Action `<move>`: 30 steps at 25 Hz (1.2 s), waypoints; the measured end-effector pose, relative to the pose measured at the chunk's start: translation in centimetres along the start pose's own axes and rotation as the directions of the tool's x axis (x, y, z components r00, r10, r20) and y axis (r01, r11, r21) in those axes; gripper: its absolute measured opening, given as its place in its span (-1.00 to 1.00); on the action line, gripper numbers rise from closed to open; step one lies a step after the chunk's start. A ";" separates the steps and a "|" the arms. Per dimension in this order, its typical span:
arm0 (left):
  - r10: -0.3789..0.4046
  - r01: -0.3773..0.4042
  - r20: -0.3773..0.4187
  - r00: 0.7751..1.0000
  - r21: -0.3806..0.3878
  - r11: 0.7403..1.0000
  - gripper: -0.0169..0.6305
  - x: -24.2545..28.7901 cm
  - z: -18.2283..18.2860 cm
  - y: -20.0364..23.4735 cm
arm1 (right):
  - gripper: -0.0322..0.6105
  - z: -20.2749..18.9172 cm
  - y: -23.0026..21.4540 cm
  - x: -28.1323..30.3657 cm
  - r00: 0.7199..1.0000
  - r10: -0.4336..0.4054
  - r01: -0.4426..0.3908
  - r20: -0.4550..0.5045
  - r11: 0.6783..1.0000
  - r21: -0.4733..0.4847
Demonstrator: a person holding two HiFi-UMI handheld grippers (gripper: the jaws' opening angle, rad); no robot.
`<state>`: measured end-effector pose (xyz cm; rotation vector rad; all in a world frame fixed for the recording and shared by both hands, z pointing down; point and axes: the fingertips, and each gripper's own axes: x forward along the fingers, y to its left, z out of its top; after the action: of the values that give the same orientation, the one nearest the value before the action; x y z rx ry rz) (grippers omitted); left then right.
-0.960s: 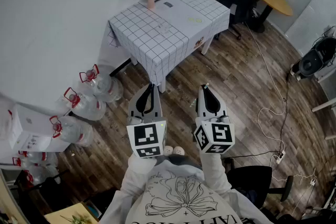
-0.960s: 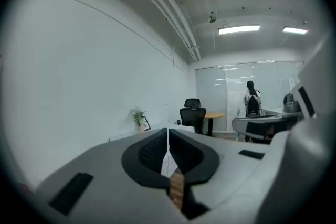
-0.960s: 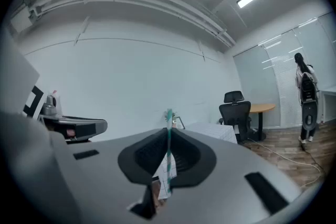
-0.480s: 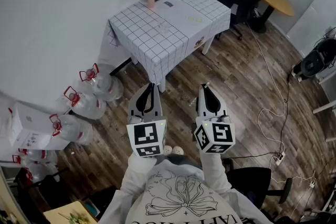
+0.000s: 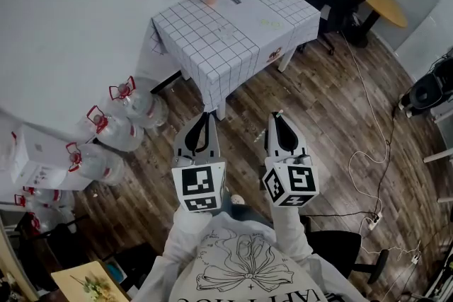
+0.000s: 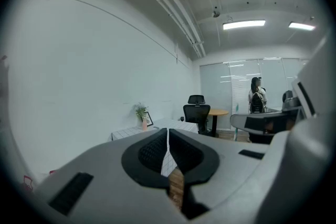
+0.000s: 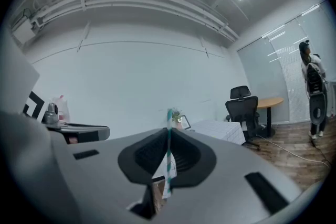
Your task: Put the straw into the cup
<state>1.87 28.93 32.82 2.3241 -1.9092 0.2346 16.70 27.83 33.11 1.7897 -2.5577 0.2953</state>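
1. The grey right gripper (image 5: 277, 117) is clamping a thin teal-and-white striped straw (image 7: 169, 149) between its jaws, and the straw's tip is poking up past the fingertips.
2. The grey left gripper (image 5: 204, 117) is keeping its jaws pressed together with nothing between them.
3. Both are hovering side by side over the dark wooden plank floor (image 5: 318, 117), well apart from the square table under a white gridded cloth (image 5: 212, 53).
4. At this range the cup is proving too small to make out.
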 end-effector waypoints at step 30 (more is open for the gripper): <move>-0.059 0.059 -0.011 0.998 0.008 0.998 -0.91 25.9 4.7 11.1 | -0.85 3.4 -2.6 28.0 1.000 -0.020 0.020 0.001 1.000 0.021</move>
<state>-3.93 0.96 33.37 2.3749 -1.8355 0.2496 9.73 0.33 33.33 1.8222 -2.5448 0.3230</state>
